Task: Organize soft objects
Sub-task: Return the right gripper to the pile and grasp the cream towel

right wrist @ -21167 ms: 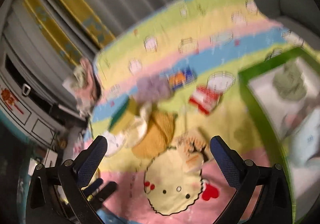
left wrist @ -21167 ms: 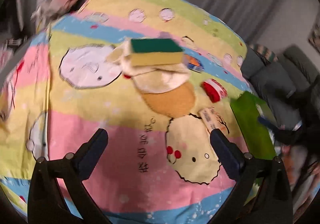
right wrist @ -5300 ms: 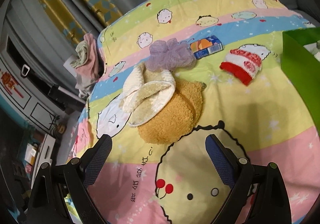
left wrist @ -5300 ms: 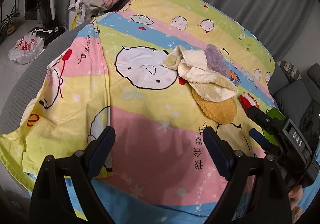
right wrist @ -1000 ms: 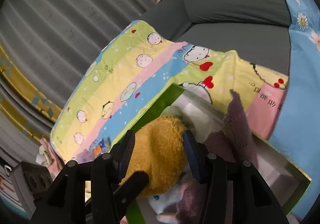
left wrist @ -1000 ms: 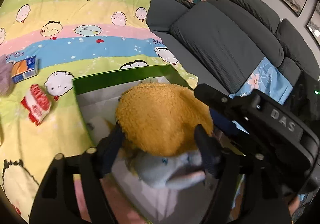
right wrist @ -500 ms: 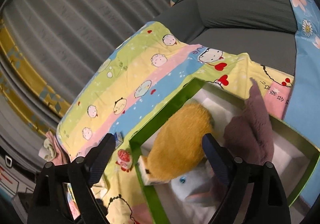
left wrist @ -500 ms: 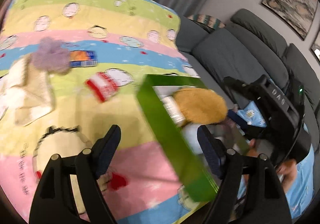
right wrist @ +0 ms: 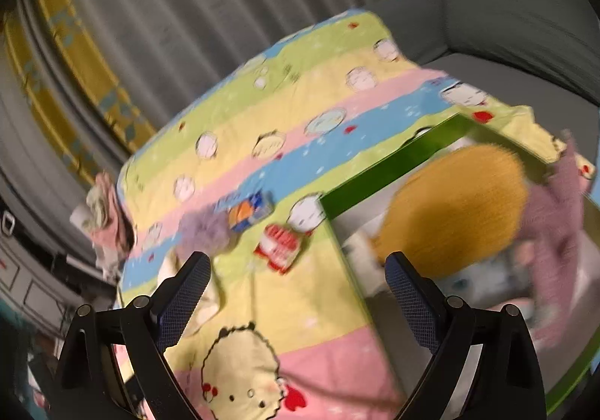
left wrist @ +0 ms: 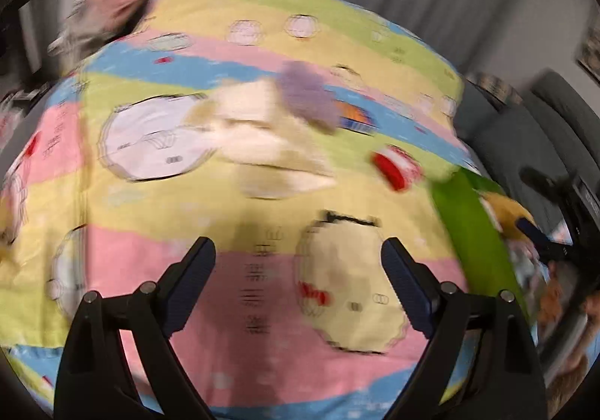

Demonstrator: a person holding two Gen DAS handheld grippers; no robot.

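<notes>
Claws: left claw point(left wrist: 298, 262), right claw point(right wrist: 298, 277) both released; fuzzy round orange plush point(right wrist: 453, 213) inside green box point(right wrist: 390, 161).

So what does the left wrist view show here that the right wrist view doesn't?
Only the left wrist view shows the cream towel spread out whole, plus the right claw's body at its edge. Only the right wrist view looks into the green box, where the orange plush and mauve plush lie. Both show the striped blanket, the purple fluffy item, the red-and-white packet and open, empty claws.
</notes>
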